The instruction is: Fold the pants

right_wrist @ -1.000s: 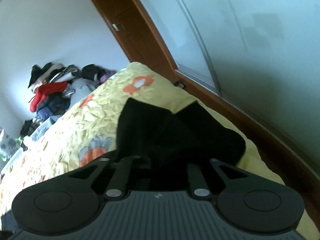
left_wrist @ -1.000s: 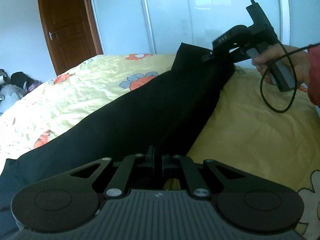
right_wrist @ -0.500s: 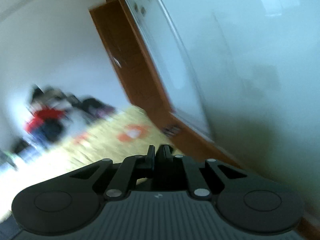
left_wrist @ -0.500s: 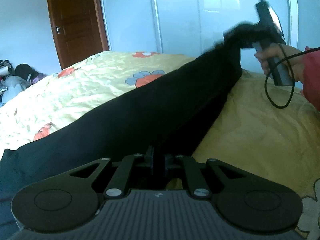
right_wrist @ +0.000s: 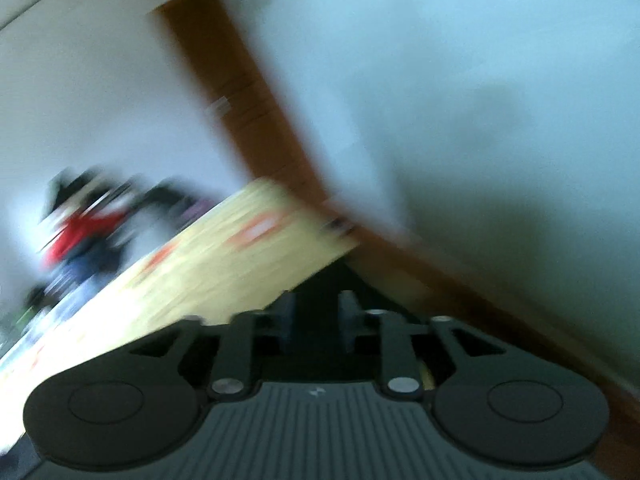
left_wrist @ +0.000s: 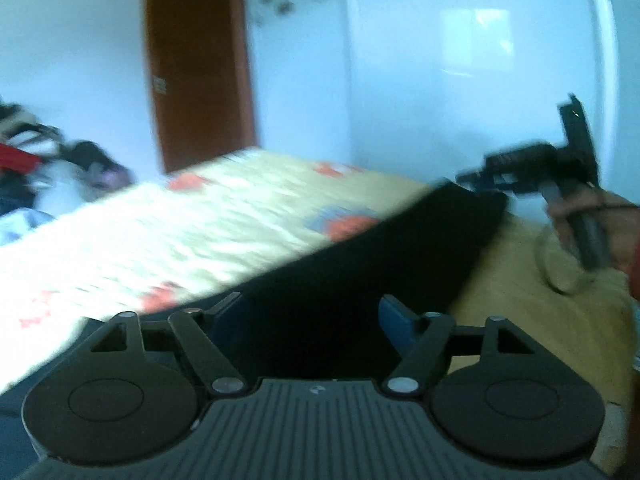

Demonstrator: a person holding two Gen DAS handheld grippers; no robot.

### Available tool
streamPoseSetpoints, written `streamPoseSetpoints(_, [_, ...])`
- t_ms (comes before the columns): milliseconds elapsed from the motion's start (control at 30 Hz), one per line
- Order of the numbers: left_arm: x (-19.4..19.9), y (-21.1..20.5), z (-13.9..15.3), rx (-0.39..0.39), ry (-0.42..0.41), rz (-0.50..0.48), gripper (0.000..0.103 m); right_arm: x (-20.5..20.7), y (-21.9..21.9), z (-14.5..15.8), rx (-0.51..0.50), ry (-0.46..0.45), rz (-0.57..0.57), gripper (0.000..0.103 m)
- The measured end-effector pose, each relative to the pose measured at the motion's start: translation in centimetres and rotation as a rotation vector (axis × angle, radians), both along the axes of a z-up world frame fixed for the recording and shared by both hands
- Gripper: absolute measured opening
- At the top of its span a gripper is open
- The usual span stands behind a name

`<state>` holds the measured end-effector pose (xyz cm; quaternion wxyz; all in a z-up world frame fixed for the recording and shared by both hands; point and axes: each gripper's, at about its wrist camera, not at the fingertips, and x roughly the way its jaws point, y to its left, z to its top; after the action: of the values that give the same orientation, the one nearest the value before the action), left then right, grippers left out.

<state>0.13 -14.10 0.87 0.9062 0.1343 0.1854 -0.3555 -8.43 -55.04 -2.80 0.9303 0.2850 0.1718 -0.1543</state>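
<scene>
Both views are blurred, so fine detail is lost.

Landmark = the bed w/ a pale yellow sheet printed w/ orange and blue flowers (left_wrist: 208,236). The black fabric pants (left_wrist: 360,276) lie stretched across it in a long dark band, running from the near edge by the left gripper up toward the bed's far right corner, where the band narrows to an end.

Left gripper (left_wrist: 312,320): jaws spread wide and have just been opening. Its blue-faced fingers (left_wrist: 394,318) stand well apart, w/ black cloth showing between them, but the pads aren't pressing on it; whether the cloth brushes them I can't tell.

Right gripper (right_wrist: 316,320): jaws part-open and have just been opening, a clear gap between the two fingers. Dark cloth fills that gap in the right wrist view, pads not seen clamping it. In the left wrist view the same tool (left_wrist: 520,168) sits at the pants' far end above the bed's right side, held by a person's hand (left_wrist: 592,228) w/ a red sleeve edge; a loop of cable hangs below the hand. Touching the cloth there or just off it: too smeared to say.

Beyond the bed: a brown wooden door (left_wrist: 200,96) in a white wall, and a pile of mixed clothes, red and dark, (left_wrist: 48,168) off the bed's left side. Glossy white wardrobe panels (left_wrist: 460,72) stand behind the bed's far edge.
</scene>
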Motion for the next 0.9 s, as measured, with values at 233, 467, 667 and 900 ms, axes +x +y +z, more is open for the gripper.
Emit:
streamPoseSetpoints(233, [6.3, 1.9, -1.6, 0.161, 0.063, 0.225, 0.088, 9.5, 7.4, -0.8, -0.098, 0.193, 0.448, 0.07])
streamPoseSetpoints(467, [12.7, 3.4, -4.2, 0.251, 0.105, 0.432, 0.085, 12.2, 13.1, 0.7, -0.623, 0.38, 0.401, 0.071])
streamPoseSetpoints(667, [14.3, 3.5, -4.5, 0.261, 0.046, 0.484, 0.09, 13.1, 20.2, 2.0, -0.498, 0.252, 0.868, 0.071])
streamPoseSetpoints(900, [15.1, 4.6, -4.0, 0.222, 0.03, 0.568, 0.091, 17.9, 26.6, -0.2, -0.57, 0.311, 1.014, 0.077])
